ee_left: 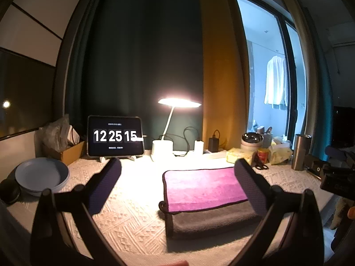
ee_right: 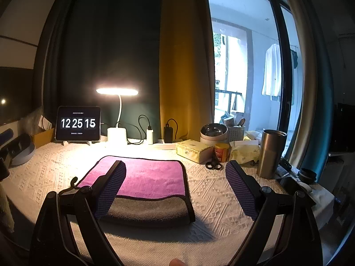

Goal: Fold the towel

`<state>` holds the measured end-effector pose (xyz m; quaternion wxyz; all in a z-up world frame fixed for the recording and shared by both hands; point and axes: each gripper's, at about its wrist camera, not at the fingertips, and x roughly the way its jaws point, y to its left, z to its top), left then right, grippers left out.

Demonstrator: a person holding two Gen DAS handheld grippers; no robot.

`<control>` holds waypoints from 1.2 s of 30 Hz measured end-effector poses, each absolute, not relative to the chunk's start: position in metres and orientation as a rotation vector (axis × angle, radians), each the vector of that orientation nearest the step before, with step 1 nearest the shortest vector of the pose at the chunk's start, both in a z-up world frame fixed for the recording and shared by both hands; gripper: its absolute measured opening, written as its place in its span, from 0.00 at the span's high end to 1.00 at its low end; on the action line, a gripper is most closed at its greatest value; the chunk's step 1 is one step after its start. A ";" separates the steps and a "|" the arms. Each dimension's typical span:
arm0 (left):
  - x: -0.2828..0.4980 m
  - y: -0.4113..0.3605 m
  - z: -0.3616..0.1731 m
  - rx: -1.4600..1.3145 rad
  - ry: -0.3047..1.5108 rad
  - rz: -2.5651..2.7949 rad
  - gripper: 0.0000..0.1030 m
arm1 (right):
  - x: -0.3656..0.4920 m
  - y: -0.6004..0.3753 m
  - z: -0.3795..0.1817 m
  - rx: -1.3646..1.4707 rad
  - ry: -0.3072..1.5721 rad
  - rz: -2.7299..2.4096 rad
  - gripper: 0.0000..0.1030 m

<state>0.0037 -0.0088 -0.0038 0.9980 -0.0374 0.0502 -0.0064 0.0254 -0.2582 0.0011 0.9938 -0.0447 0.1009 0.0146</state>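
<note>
Lamp-lit desk under a white textured cloth (ee_right: 213, 199), dark green and mustard curtains behind, daylight from the balcony door on the right.

Left gripper (ee_left: 177, 177): fingers spread wide, holding nothing, raised over the cloth. Its right finger (ee_left: 250, 186) overlaps the towel's right edge in the left wrist view; I cannot tell whether it touches. Right gripper (ee_right: 176, 186): also spread wide and empty, with its left finger (ee_right: 111, 188) in front of the towel's near-left part.

Towel (ee_right: 150, 177): lies at mid-desk, already doubled over, magenta face up with dark piping and a grey layer showing along the near edge. A small hanging loop (ee_right: 74, 180) sticks out at the left corner. Layers do not line up at the front; the grey strip protrudes.

Judgement: fold is well along, perhaps one more fold or a tidy-up left. To do it well, pinch both near corners through all layers, lift evenly, carry across together, and lay down with edges flush so the piping lines up.

Surroundings: tablet clock (ee_right: 77, 124) reading 12 25 15, desk lamp (ee_right: 117, 92), blue plates (ee_left: 42, 176) at left, scissors (ee_right: 214, 165), steel tumbler (ee_right: 271, 153), tissue packs and a tin at right. All well apart from the towel.
</note>
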 end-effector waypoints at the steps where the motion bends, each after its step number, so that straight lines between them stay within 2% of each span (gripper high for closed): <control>1: 0.004 -0.009 -0.004 -0.075 0.102 -0.013 0.01 | 0.026 -0.259 0.002 -0.089 0.204 0.029 0.10; 36: 0.005 -0.010 -0.006 -0.067 0.121 -0.022 0.01 | 0.028 -0.260 -0.003 -0.079 0.217 0.032 0.10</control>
